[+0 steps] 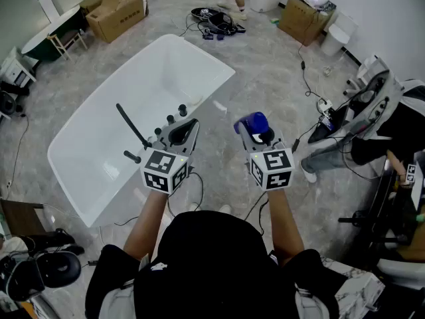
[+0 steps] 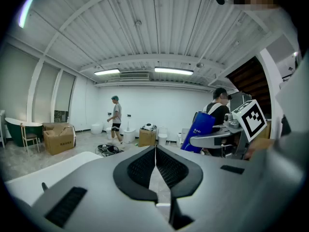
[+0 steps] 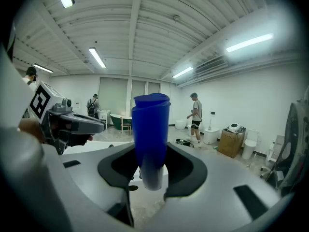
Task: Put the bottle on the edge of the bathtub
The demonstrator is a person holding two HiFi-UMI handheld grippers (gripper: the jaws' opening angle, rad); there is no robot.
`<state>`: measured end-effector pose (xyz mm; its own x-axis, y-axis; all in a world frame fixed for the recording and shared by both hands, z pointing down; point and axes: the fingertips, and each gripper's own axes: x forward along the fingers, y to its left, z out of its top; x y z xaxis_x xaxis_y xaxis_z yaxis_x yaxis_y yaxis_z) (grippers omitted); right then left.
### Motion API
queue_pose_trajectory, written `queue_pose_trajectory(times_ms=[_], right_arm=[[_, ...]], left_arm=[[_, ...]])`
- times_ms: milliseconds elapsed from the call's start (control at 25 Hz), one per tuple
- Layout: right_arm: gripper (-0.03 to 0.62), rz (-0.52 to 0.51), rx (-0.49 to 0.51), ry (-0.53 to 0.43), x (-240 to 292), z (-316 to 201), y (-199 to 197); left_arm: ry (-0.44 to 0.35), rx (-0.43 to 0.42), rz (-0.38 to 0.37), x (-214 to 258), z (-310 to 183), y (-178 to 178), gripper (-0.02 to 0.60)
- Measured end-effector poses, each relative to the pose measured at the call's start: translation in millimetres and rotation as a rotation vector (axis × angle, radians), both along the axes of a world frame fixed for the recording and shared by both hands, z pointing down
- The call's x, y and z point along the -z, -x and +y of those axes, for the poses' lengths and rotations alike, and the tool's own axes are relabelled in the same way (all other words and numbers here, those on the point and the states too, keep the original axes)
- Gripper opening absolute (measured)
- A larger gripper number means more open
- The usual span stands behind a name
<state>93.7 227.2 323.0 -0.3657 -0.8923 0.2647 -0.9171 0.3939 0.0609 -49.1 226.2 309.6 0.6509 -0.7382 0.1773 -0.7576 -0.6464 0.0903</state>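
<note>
The right gripper [image 3: 151, 172] grips the blue bottle [image 3: 150, 129] between its jaws, just beside the bathtub [image 1: 153, 78]. The left gripper [image 2: 155, 164] is closed and empty, by the tub's edge.

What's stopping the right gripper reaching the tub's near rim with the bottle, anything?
Probably yes. The right gripper, fingers closed on the blue bottle, is held beside the bathtub's near rim, only bare floor between. The left gripper sits over part of that rim; aim past it.

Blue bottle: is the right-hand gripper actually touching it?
Touching. The right gripper view shows the bottle upright inside the right gripper, with a jaw pressed against each of its sides.
</note>
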Motion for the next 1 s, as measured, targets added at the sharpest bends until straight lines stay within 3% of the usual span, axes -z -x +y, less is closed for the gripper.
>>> queue_pose_trajectory(times_ms=[1000], right_arm=[[0.16, -0.043, 0.075, 0.026, -16, 20, -49]], left_arm=[[0.028, 0.082, -0.025, -17, 33, -41, 0.02]])
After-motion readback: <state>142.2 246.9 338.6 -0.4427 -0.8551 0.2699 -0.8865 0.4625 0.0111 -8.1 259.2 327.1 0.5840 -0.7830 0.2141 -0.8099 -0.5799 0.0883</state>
